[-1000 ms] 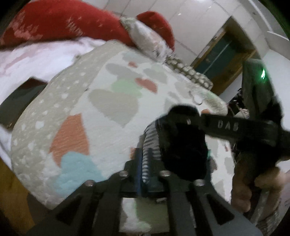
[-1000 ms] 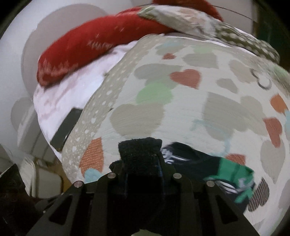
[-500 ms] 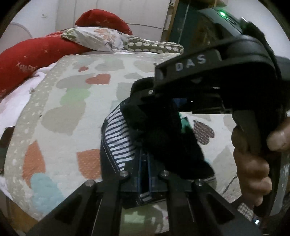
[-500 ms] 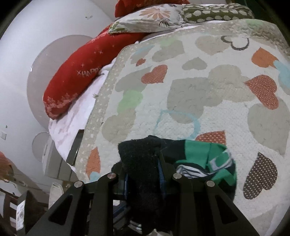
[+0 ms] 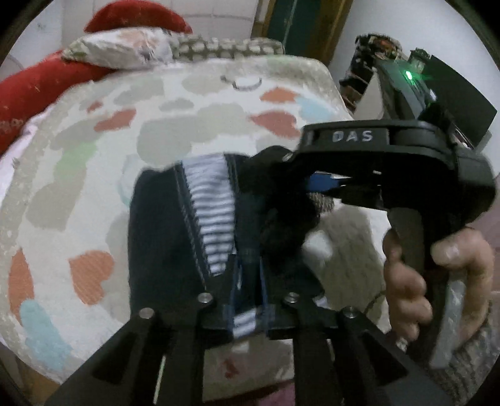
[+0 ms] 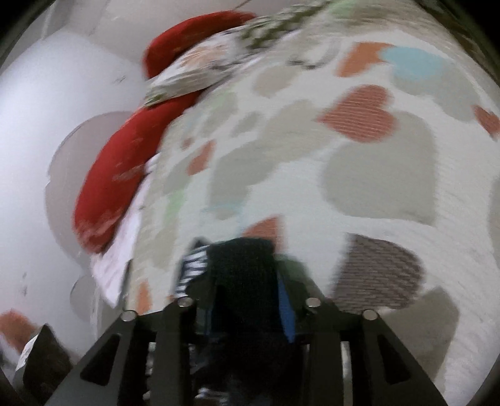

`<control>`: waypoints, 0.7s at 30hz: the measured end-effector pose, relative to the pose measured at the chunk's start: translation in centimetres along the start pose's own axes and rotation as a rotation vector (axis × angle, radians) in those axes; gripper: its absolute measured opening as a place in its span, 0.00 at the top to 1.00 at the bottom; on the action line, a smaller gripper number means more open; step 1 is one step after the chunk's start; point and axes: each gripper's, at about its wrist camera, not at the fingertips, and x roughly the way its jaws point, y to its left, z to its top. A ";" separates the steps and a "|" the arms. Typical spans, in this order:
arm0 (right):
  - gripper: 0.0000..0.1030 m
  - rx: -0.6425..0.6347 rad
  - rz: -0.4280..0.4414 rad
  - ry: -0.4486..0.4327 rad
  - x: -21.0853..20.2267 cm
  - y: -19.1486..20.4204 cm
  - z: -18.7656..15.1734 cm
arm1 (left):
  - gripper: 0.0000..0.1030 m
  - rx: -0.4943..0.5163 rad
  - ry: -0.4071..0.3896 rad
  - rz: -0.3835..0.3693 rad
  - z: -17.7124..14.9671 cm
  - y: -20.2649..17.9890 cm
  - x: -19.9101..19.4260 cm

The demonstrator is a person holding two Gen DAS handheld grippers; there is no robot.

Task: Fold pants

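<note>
Dark navy pants (image 5: 162, 225) with a striped lining lie bunched on the heart-patterned bedspread (image 5: 187, 131). My left gripper (image 5: 248, 278) pinches a fold of the striped edge; its jaws are starting to open with the cloth still between the pads. To the right a hand (image 5: 437, 268) holds my right gripper (image 5: 290, 187), with a dark wad of the pants at its tips. In the blurred right wrist view the right gripper (image 6: 247, 281) is opening. The dark pants cloth (image 6: 243, 265) still sits between the fingers, and one blue pad shows bare.
Red pillows (image 5: 37, 87) and a floral pillow (image 5: 125, 53) line the bed's far side. A dark doorway (image 5: 297, 25) stands behind the bed. In the right wrist view the red pillows (image 6: 125, 162) lie left of the bedspread (image 6: 359, 187), beside a white wall.
Both grippers have swung across the bed and rolled. In the left wrist view more of the pants now lies spread out. The right gripper's fingers stand wider apart around the cloth.
</note>
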 end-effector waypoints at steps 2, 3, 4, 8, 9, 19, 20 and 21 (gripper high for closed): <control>0.42 0.061 -0.009 -0.039 -0.8 -2.1 0.0 | 0.75 -0.012 -0.005 -0.044 -0.1 0.4 -1.0; 0.42 0.096 0.006 -0.069 -1.8 -3.1 -0.1 | 0.67 -0.026 -0.021 -0.073 0.0 1.0 -1.9; 0.42 0.105 0.009 -0.092 -2.5 -3.5 0.0 | 0.63 -0.037 -0.034 -0.080 0.0 1.4 -2.4; 0.52 0.069 0.074 -0.233 -6.9 -2.6 -0.2 | 0.60 -0.117 -0.095 -0.036 0.6 3.5 -3.8; 0.55 0.053 0.147 -0.247 -7.7 -1.8 -0.4 | 0.60 -0.140 -0.083 -0.010 0.6 4.0 -3.3; 0.55 0.057 0.243 -0.068 -1.0 -0.7 -3.8 | 0.44 -0.209 0.020 0.147 -1.0 6.4 1.1; 0.55 0.080 0.242 -0.079 -0.7 -1.5 -4.3 | 0.43 -0.209 0.018 0.141 -1.1 6.5 0.9; 0.55 0.093 0.252 -0.087 -0.8 -2.2 -4.5 | 0.43 -0.208 0.014 0.131 -1.1 6.5 0.6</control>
